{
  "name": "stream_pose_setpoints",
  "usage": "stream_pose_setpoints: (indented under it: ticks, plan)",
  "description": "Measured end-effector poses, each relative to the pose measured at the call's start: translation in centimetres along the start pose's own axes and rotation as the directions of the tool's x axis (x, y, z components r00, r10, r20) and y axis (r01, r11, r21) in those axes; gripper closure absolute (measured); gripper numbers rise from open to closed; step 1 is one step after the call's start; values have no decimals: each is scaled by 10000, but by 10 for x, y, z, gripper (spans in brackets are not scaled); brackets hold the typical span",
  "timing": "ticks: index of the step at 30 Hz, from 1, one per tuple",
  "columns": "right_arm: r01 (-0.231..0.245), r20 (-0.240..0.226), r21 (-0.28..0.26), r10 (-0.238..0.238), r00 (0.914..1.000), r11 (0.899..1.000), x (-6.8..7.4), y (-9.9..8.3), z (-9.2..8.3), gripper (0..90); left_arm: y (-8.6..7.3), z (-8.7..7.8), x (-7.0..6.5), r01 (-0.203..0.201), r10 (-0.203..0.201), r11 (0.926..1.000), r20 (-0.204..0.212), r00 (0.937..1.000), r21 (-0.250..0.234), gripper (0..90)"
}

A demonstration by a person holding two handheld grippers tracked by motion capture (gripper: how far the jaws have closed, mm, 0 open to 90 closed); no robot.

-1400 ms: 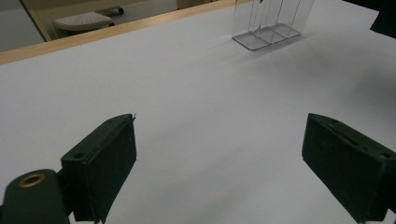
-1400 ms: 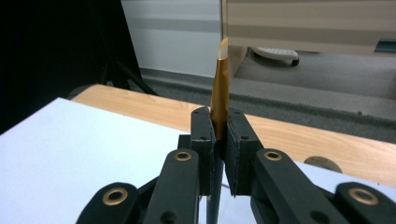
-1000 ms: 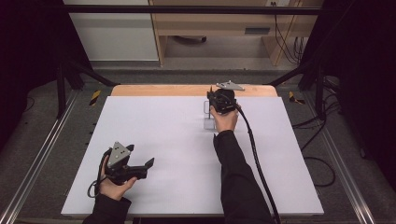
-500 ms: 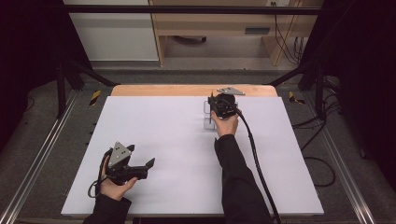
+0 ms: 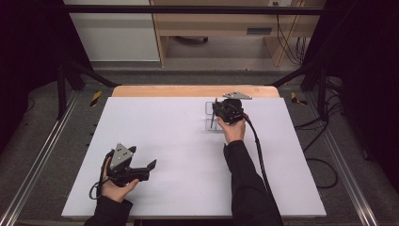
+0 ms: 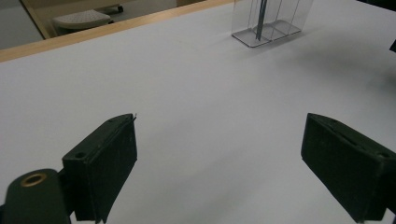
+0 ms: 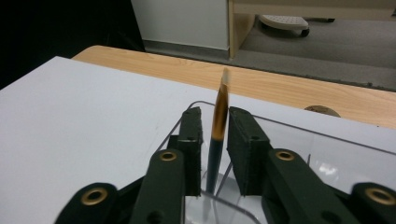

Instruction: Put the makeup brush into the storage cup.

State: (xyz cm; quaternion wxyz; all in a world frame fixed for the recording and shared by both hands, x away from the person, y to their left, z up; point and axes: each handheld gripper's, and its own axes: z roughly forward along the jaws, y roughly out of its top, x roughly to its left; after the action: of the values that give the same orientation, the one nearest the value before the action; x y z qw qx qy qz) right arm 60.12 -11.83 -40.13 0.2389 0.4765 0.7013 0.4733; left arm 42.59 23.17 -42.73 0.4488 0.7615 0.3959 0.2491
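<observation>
Right tool [image 7: 214,135] — astride upright brush [image 7: 217,128]

Grey floor [image 5: 56,136] surrounds the table, with wooden furniture [image 5: 226,21] and dark surroundings beyond.

Two grippers: left gripper [image 5: 151,165], right gripper [image 5: 214,109]. One clear holder [image 7: 327,154] under right jaws. One brush [image 7: 218,122] between them.

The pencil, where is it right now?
The pencil stands upright in the clear holder at the table's far right, between the right gripper's jaws.
</observation>
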Motion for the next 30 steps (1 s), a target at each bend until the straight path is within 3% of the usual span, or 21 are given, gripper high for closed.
stream_pose_setpoints:
  ticks: [8, 13, 21, 30]
  plan:
    - [408, -146, -159, -410, 9991, 9990, 8, -2, -19, 513, 0, 1, 0, 27, -27, 10000, 29, 10000, -6, 97]
    - [686, -195, 32, -686, 9975, 9976, 11, -7, -30, 364, 0, 1, -1, -3, 3, 10000, 40, 10000, 4, 96]
    - [799, -610, -101, -804, 9949, 9967, 14, -22, -50, 227, -1, 2, -1, -10, 10, 10000, 65, 10000, 33, 94]
    - [720, -996, -186, -735, 9923, 9972, 9, -33, -76, 164, -1, 2, -1, -49, 49, 10000, 148, 9999, 29, 92]
